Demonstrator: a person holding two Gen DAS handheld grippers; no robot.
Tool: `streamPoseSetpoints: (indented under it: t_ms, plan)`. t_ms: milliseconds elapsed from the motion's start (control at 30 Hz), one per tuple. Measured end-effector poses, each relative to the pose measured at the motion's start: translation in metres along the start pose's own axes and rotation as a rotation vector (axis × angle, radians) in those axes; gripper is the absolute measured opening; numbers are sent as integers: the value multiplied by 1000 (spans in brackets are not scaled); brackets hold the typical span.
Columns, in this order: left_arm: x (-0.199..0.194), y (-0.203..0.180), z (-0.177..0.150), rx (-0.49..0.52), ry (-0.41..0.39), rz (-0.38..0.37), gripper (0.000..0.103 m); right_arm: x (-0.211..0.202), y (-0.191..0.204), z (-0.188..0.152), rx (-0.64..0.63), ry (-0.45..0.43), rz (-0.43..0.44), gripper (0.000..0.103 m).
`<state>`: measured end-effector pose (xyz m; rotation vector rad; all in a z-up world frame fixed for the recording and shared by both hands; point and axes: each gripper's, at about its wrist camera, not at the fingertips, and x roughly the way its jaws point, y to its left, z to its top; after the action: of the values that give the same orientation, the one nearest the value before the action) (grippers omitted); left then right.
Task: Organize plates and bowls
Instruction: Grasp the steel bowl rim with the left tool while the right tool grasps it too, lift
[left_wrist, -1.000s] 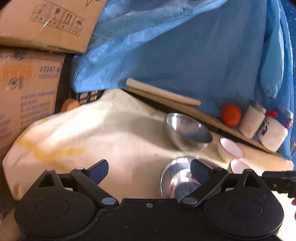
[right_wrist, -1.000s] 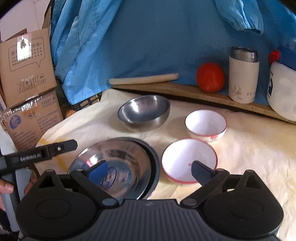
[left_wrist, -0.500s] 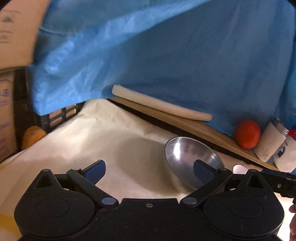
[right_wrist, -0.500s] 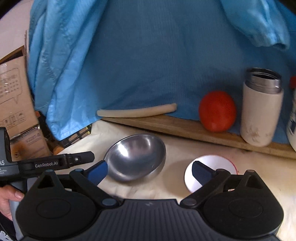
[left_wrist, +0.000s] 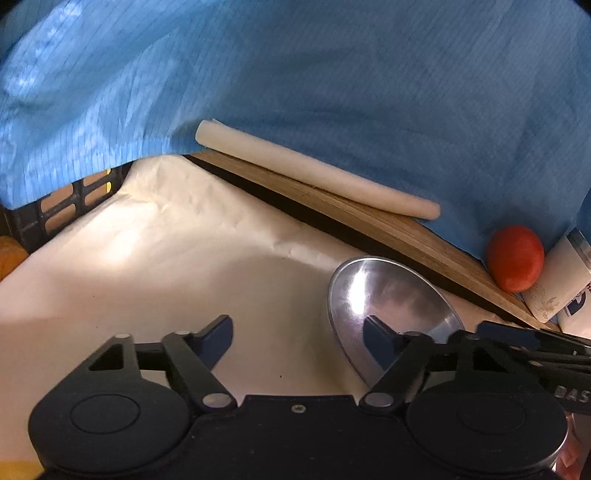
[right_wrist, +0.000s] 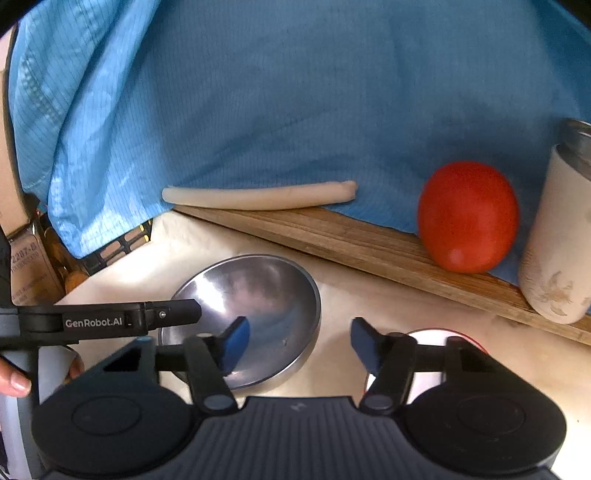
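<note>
A steel bowl (left_wrist: 391, 295) sits on the cream cloth, seen in the right wrist view as the steel bowl (right_wrist: 266, 291). My left gripper (left_wrist: 299, 339) straddles its left rim, right finger inside the bowl and left finger well outside; the jaws are closing and the pads do not press on it. My right gripper (right_wrist: 300, 345) straddles the bowl's right rim, left finger inside; its jaws are closing too, with no contact showing. A white bowl with a red rim (right_wrist: 432, 338) lies mostly hidden behind the right finger.
A wooden board (right_wrist: 351, 240) runs along the back with a red ball (right_wrist: 467, 218), a cream tumbler (right_wrist: 557, 240) and a white roll (right_wrist: 258, 195). Blue cloth (right_wrist: 295, 92) hangs behind. A black crate (left_wrist: 55, 206) stands left. A hand (right_wrist: 11, 380) holds the left tool.
Both grippers moved forward to the steel bowl, which now fills the lower views. The stacked plates and the nearer white bowl dropped out of view. Both pairs of jaws narrowed.
</note>
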<state>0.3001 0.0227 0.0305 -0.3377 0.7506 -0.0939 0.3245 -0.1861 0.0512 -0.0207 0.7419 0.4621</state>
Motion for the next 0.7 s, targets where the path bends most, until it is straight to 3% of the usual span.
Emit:
streamPoseSetpoints:
  t_ms: [200, 333, 400, 700]
  plan:
    - [3, 0, 0, 10, 20, -32, 46, 7, 4, -2, 1, 33, -2, 44]
    - [2, -2, -1, 22, 22, -58, 32, 10, 2, -2, 23, 56, -21, 23]
    - [1, -6, -2, 44, 22, -68, 20, 10, -1, -1, 46, 58, -15, 19]
    - [-11, -17, -2, 59, 4, -47, 14, -2, -5, 0, 91, 16, -29, 11]
